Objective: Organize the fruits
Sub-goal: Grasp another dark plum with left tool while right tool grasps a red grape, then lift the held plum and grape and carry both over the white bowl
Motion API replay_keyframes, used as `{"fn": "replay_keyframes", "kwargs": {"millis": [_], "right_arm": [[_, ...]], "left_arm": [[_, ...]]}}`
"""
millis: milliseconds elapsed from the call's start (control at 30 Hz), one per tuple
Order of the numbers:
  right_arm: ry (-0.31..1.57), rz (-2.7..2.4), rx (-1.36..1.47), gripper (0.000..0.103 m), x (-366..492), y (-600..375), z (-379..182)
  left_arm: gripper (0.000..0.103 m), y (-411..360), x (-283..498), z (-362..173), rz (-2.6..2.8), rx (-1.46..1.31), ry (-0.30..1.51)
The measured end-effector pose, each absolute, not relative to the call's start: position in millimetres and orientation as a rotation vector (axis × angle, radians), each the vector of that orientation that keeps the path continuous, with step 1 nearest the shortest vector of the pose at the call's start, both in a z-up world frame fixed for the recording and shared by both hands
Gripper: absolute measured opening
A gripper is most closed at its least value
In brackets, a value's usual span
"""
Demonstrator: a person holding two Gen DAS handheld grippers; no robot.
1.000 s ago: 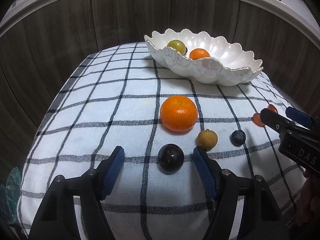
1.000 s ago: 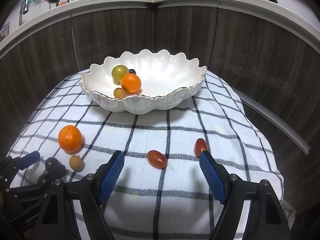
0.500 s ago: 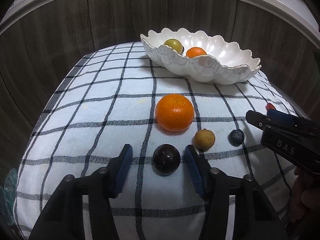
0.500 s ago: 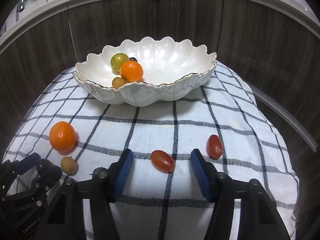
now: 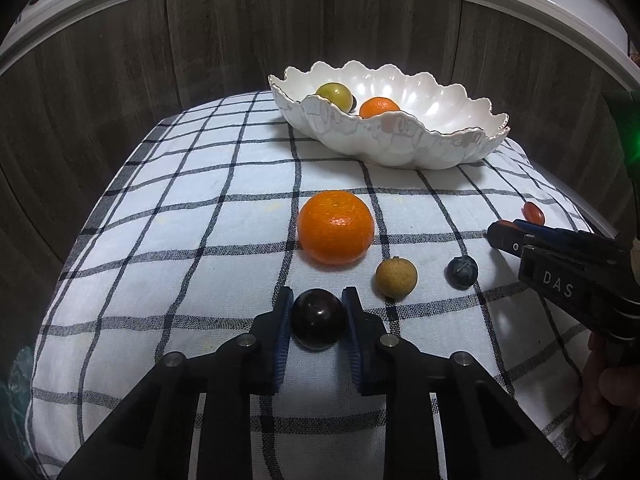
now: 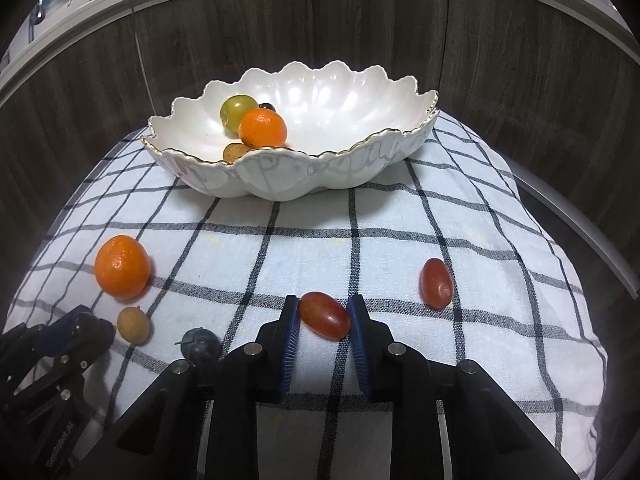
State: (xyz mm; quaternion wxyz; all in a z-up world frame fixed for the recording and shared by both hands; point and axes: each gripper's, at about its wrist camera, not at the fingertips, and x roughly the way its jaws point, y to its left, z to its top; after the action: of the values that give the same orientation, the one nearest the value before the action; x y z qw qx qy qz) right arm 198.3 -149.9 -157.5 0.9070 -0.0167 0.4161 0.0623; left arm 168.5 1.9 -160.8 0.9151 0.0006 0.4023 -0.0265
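Note:
My left gripper point(image 5: 317, 316) is shut on a dark round plum point(image 5: 318, 319) that rests on the checked cloth point(image 5: 200, 216). My right gripper point(image 6: 323, 318) is shut on a red grape point(image 6: 325, 315), also on the cloth. A white scalloped bowl point(image 6: 344, 168) at the back holds a green fruit point(image 6: 238, 109), a small orange point(image 6: 263, 128) and a tan fruit point(image 6: 235, 151). Loose on the cloth lie an orange point(image 5: 335, 227), a tan longan point(image 5: 396, 278), a blueberry point(image 5: 462, 272) and a second red grape point(image 6: 436, 283).
Dark wood panelling curves around behind the table. The cloth drops off at the left and right edges. The right gripper's body point(image 5: 568, 280) shows at the right of the left wrist view, close to the blueberry.
Both grippers have moved forward and closed: the left jaws onto the dark plum, the right jaws onto the red grape. The other fruits have not moved.

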Motion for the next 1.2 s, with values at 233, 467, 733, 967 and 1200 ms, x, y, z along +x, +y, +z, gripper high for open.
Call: {"fn": "replay_keyframes", "kwargs": {"millis": [233,467,733,967,1200], "right_arm": [[0.853,0.128,-0.029,0.026,195.7,-150.7,-156.1],[0.839,0.131,-0.026,0.026,191.4,-150.6,-150.0],[0.807,0.140,-0.030,0.026,184.0,-149.8,-136.7],[0.782,0.142,-0.021,0.026,178.2,-151.4,-122.0],[0.764,0.136,-0.014,0.026,178.1,-153.1,-108.8]], "left_arm": [[0.024,1.7,168.1,-159.1,-0.050,0.001,0.826],[0.024,0.9,164.2,-151.5,-0.044,0.000,0.807],[0.024,1.2,160.8,-139.0,-0.034,-0.007,0.789],[0.024,-1.4,159.7,-124.5,-0.030,-0.008,0.768],[0.024,-7.9,165.9,-111.5,-0.042,-0.007,0.770]]}}
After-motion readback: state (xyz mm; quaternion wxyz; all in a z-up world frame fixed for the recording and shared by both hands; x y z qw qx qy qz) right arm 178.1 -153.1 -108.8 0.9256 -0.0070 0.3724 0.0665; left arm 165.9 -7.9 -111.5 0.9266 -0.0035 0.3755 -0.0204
